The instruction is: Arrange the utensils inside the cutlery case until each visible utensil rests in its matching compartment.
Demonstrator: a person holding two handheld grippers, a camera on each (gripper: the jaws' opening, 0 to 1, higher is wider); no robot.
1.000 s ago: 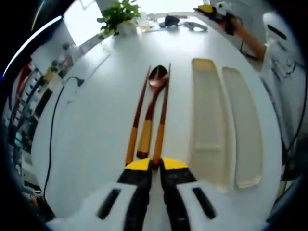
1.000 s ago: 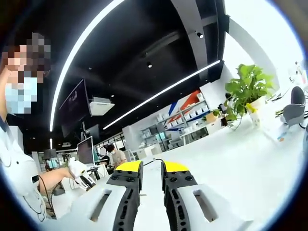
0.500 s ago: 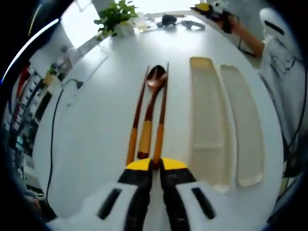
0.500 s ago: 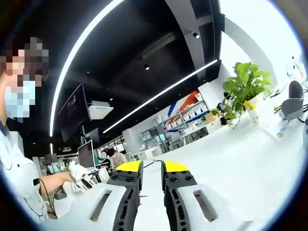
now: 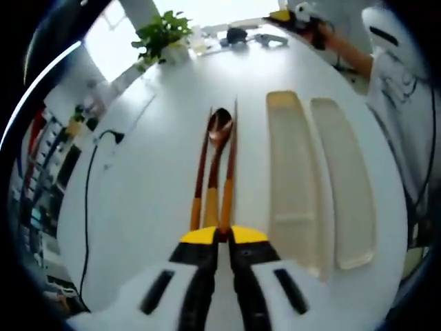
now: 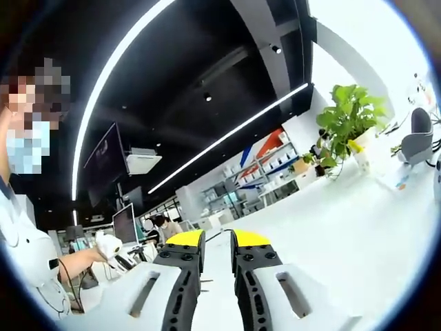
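On the white table a wooden spoon lies between two wooden chopsticks, handles towards me. My left gripper is shut, its yellow tips right over the handles' near ends, which are hidden. To the right lie two long beige case trays, side by side and with nothing in them. A person's hand holds the right gripper up at the far side of the table. In the right gripper view my right gripper is shut on nothing and points across the room.
A potted plant stands at the table's far end, also seen as the plant. A black cable runs along the table's left side. A person's sleeve is at the right. Shelves and screens stand further off.
The left view has crept forward over the utensils, so their handle ends now sit under the yellow tips. The right gripper view has barely shifted.
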